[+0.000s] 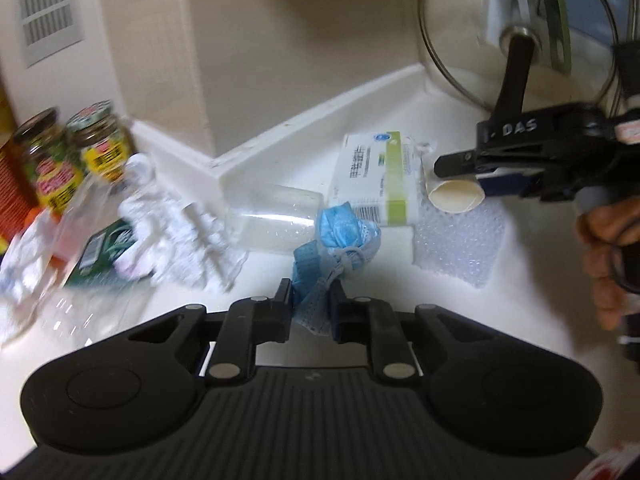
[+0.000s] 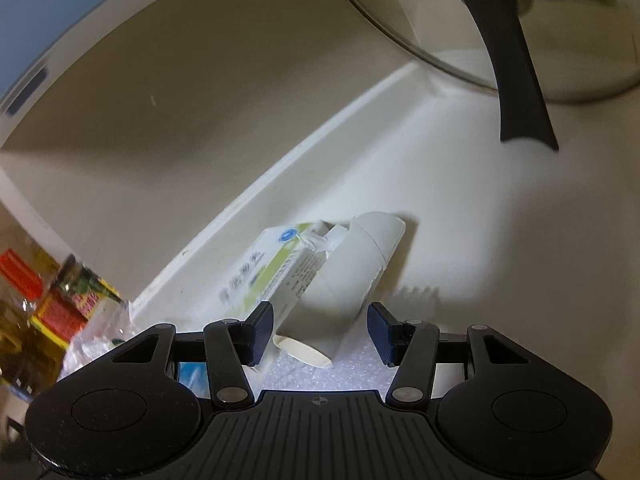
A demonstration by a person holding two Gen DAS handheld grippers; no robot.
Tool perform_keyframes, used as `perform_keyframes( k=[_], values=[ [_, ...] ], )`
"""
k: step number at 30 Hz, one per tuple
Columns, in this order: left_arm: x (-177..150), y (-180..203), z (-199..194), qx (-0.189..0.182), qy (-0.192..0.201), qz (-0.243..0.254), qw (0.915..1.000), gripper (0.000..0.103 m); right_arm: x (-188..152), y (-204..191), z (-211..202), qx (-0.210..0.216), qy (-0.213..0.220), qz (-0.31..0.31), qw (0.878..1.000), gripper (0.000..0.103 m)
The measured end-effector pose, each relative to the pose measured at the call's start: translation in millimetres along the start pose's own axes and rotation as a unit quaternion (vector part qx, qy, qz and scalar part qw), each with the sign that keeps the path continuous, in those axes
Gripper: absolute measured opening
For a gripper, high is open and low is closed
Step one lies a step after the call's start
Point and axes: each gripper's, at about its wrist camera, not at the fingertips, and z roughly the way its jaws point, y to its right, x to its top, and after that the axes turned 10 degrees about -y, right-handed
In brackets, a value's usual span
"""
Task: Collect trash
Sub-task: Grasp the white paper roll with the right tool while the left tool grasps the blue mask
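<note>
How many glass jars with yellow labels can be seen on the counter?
2. Both stand at the far left by the wall: one jar, and the second jar just right of it, side by side. Others may be hidden.

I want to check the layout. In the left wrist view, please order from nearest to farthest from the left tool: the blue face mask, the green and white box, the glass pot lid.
1. Blue face mask: pinched between the pads of the left tool, at centre.
2. Green and white box: behind the mask, slightly right, lying on the counter.
3. Glass pot lid: farthest, upper right, leaning by the wall.
</note>
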Motion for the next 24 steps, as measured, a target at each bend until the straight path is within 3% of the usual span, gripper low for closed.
perform_keyframes(
  k=[6, 12, 14, 15, 20, 22, 23, 24],
  values=[
    [-18.0, -14.4, -28.1, -0.013, 0.008, -0.052, 0.9986, 0.016, 2.5, 2.4, 5.2, -0.007, -0.002, 0.004, 1.0, 0.042],
    [-34.9, -21.6, -46.8, -0.013, 0.013, -0.074, 0.9971, 0.016, -3.6, -9.0, -8.6, -0.017, 0.005, -0.038, 0.999, 0.031],
    [-40.0, -24.4, -51.2, -0.015, 0.014, -0.08, 0.9966, 0.016, -9.4, -10.9, -15.5, -0.014, 0.001, -0.047, 0.999, 0.029],
    [-42.9, -24.8, -54.0, -0.015, 0.015, -0.081, 0.9965, 0.016, -14.4, -12.6, -21.5, -0.01, 0.0, -0.048, 0.999, 0.022],
    [-56.7, -26.5, -66.7, -0.022, 0.017, -0.084, 0.9961, 0.016, -42.5, -20.8, -49.3, -0.005, -0.004, -0.067, 0.998, 0.018],
    [-61.5, -26.4, -71.3, -0.026, 0.017, -0.083, 0.9961, 0.016, -53.2, -20.9, -55.9, 0.002, -0.018, -0.062, 0.998, 0.01],
    [-63.9, -26.2, -74.1, -0.026, 0.018, -0.081, 0.9962, 0.016, -58.7, -20.4, -60.0, 0.008, -0.026, -0.057, 0.998, 0.0],
    [-66.5, -26.2, -76.8, -0.026, 0.019, -0.08, 0.9962, 0.016, -63.9, -21.1, -64.1, 0.012, -0.032, -0.056, 0.998, 0.0]
  ],
)
